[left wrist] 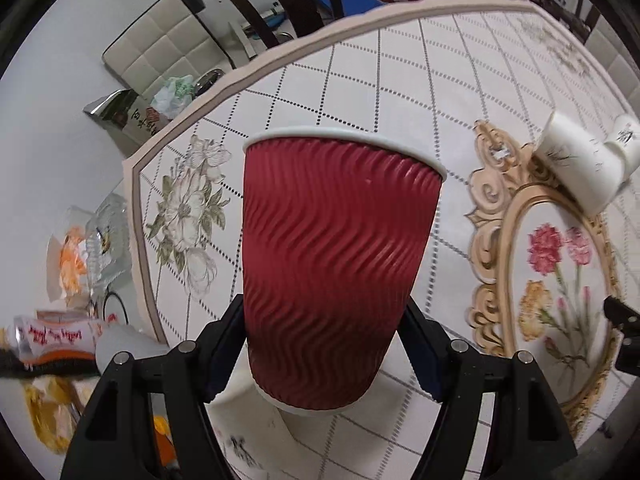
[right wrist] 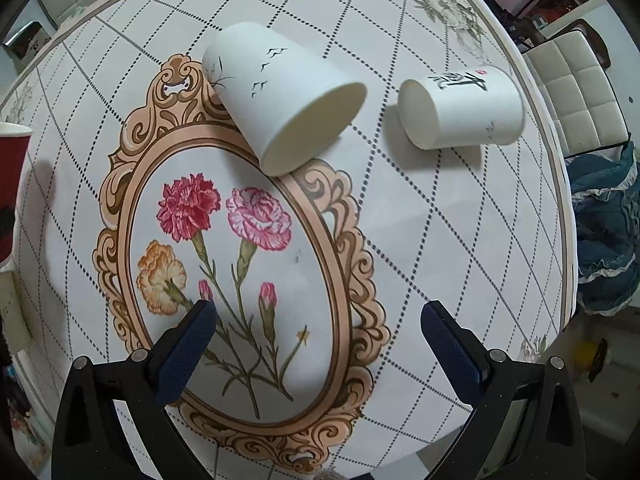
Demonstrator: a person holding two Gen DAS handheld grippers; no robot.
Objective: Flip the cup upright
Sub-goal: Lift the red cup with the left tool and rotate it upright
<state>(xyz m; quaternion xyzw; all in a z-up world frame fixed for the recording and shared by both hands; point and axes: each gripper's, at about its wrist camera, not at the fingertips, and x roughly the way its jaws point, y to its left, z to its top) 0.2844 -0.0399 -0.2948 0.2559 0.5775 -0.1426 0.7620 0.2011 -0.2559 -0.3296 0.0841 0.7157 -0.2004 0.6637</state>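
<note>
A red ribbed paper cup point(left wrist: 336, 264) stands upright, rim up, between the fingers of my left gripper point(left wrist: 324, 356), which is shut on its lower part. Its base sits on or just above a white cup point(left wrist: 260, 428) below it. The red cup's edge shows at the far left of the right wrist view point(right wrist: 12, 184). Two white paper cups lie on their sides on the table: one with bird drawings point(right wrist: 280, 100) and one with black calligraphy point(right wrist: 464, 108). My right gripper point(right wrist: 318, 320) is open and empty above the flower oval, short of them.
The table point(right wrist: 440, 240) has a white grid cloth with a gold-framed flower oval. Padded chairs stand at the table's edges point(right wrist: 576, 92). Snack packets and clutter point(left wrist: 80, 260) lie past the left edge. Blue fabric point(right wrist: 608, 232) lies at the right.
</note>
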